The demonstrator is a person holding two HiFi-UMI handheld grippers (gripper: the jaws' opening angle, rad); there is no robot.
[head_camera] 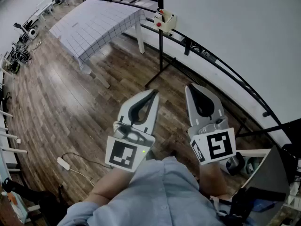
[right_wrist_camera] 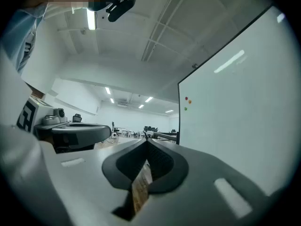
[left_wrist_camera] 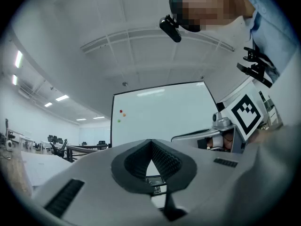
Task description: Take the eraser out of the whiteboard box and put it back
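A small white whiteboard box (head_camera: 165, 20) with a red part on its front hangs at the whiteboard's (head_camera: 225, 27) lower rail, far ahead of both grippers. I cannot make out the eraser. My left gripper (head_camera: 154, 92) and right gripper (head_camera: 190, 86) are held side by side over the wooden floor, pointing toward the board. Both are shut with nothing between the jaws. In the left gripper view the jaws (left_wrist_camera: 150, 141) meet at the tip, with the whiteboard (left_wrist_camera: 160, 112) ahead. The right gripper view shows the right gripper (right_wrist_camera: 146, 141) closed the same way beside the whiteboard (right_wrist_camera: 235, 107).
A table with a grid-pattern cloth (head_camera: 96, 20) stands at the back left. The board's black stand (head_camera: 161, 65) reaches onto the floor ahead. A power strip with its cable (head_camera: 63, 163) lies at the lower left. Coloured magnets (left_wrist_camera: 121, 112) dot the board.
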